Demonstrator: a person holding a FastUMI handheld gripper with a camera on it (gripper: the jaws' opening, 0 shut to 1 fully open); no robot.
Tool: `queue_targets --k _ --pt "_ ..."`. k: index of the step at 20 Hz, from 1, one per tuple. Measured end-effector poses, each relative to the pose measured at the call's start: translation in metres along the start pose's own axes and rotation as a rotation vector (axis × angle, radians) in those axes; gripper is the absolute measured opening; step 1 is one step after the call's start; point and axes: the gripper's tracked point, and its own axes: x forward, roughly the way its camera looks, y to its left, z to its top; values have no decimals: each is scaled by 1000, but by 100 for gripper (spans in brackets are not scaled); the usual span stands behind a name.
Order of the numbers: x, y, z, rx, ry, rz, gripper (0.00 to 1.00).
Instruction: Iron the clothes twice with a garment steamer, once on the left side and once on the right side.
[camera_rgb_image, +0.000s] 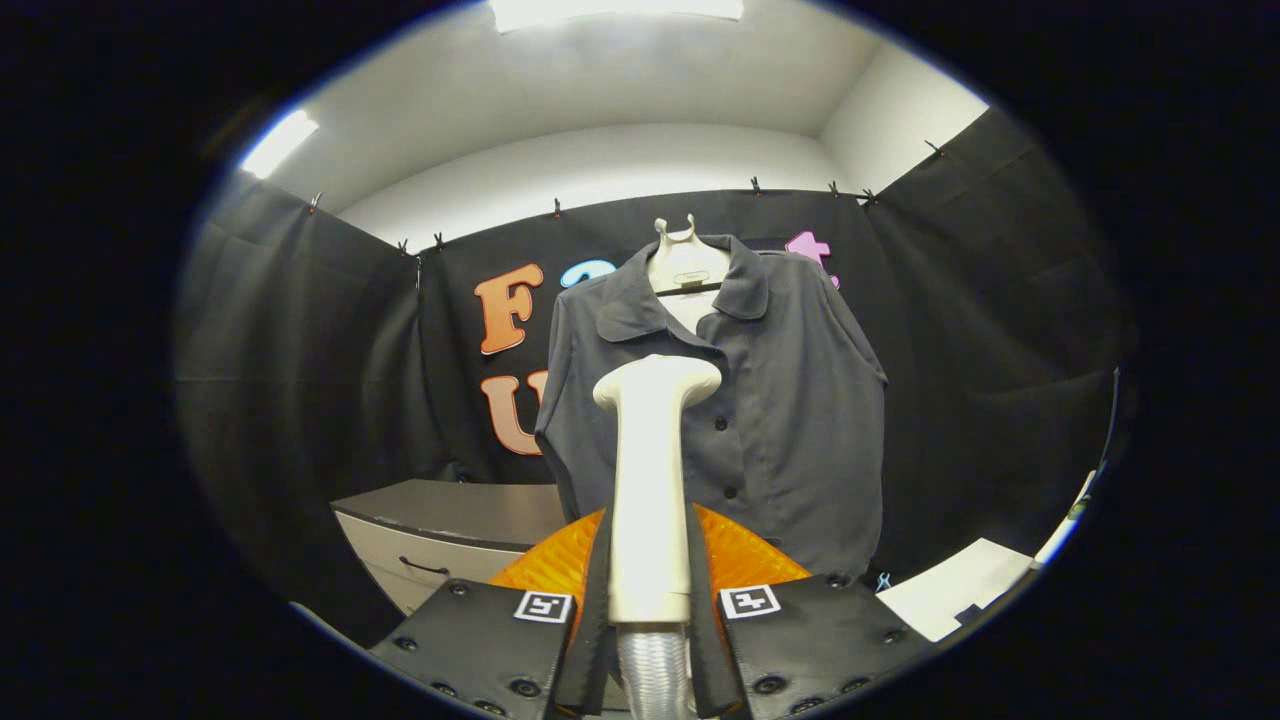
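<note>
The hand-held gripper (650, 590) is closed tight on the cream steamer (652, 480); both its fingers (597, 600) press the steamer's handle from each side, and a ribbed hose (655, 675) hangs under it; the steamer stands straight up, its wide head in front of the grey shirt (780, 420); the shirt hangs just beyond the steamer on a white hanger (685, 265), buttons down its middle; a grey bench (450, 520) with a drawer sits low beside the shirt.

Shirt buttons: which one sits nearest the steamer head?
The top visible button, just right of the steamer head held in the claw; the lower button sits further down the shirt.
</note>
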Motion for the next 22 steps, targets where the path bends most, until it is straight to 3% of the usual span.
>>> queue_targets --k 12,22 --pt "51 31 7 -68 -15 41 40" --pt "81 23 -3 -87 -15 1 40"
